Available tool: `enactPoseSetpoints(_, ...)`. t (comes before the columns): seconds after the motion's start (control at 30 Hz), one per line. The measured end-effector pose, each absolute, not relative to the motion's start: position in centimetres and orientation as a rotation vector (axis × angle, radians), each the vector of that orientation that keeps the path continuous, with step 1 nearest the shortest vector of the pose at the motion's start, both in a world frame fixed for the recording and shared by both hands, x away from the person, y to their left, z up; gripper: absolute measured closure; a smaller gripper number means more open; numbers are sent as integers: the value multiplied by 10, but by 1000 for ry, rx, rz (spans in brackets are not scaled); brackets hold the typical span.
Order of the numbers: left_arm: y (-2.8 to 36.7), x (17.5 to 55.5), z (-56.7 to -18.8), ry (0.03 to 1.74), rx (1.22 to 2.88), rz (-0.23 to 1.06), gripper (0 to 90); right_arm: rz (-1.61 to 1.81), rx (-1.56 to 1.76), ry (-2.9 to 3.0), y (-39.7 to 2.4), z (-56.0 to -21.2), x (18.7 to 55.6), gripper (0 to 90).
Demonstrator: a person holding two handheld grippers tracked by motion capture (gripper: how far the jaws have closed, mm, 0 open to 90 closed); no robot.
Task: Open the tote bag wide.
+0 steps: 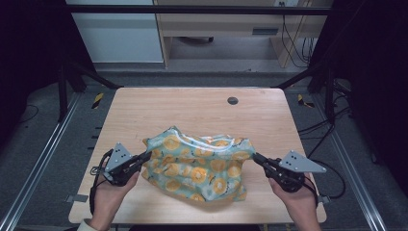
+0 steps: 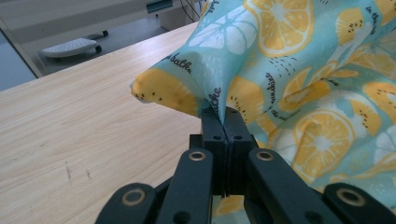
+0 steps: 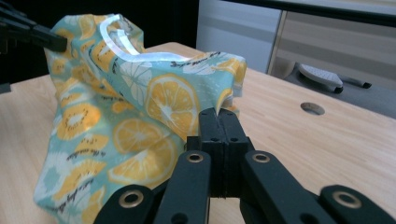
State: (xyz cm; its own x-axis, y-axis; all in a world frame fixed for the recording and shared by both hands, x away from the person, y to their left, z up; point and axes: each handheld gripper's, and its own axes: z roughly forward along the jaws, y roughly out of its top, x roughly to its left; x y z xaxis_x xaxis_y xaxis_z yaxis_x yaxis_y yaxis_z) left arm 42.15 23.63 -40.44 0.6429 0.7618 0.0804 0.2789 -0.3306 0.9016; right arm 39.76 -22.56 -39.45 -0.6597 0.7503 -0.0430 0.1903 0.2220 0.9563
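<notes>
The lemon-print cloth bag sat in the lower middle of the frame on the bench, probably held at both sides to be lifted and spread. The left gripper was closed on its left edge, the right gripper on its right edge.
</notes>
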Motion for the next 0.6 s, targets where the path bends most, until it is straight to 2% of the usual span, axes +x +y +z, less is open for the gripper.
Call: enactPoseSetpoints(0.6,241,404,-423,787,1968,551,900,1450,849,2080,-232,-417,375,900)
